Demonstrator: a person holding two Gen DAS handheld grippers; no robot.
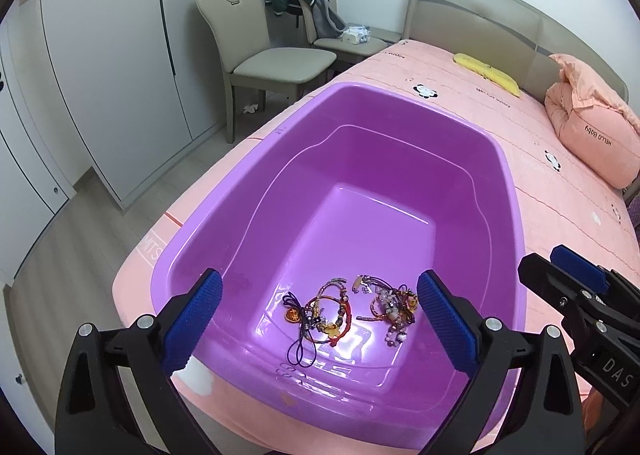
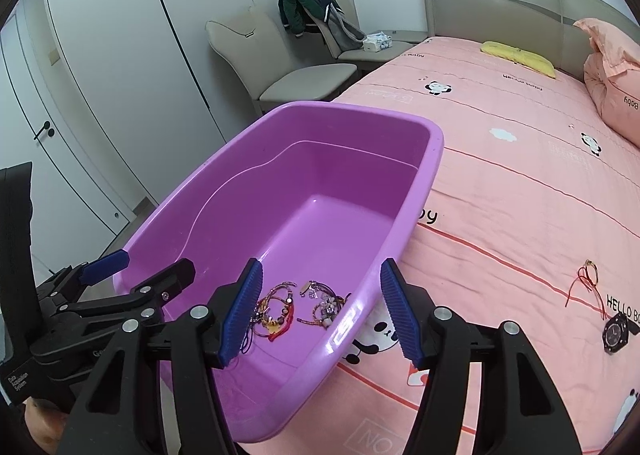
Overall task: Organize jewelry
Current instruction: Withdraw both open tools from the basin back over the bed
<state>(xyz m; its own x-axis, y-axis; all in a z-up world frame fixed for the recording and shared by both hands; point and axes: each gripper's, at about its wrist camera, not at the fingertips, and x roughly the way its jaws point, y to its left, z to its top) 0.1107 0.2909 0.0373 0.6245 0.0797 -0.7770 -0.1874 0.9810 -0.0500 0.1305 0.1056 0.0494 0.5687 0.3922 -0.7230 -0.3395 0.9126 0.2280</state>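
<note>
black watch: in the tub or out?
Out. The black watch lies on the pink bedspread, right of the purple tub.

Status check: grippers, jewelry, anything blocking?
Left gripper open, empty. Right gripper open, empty. Jewelry pile in purple tub; gold ring and watch on bedspread. Nothing blocking.

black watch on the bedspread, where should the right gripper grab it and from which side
Probably across the round case of the black watch, coming straight down from above. It lies flat, face up on the pink bedspread, so only its sides give the fingers purchase. The strap is barely in view. The right gripper is open and empty.
</note>
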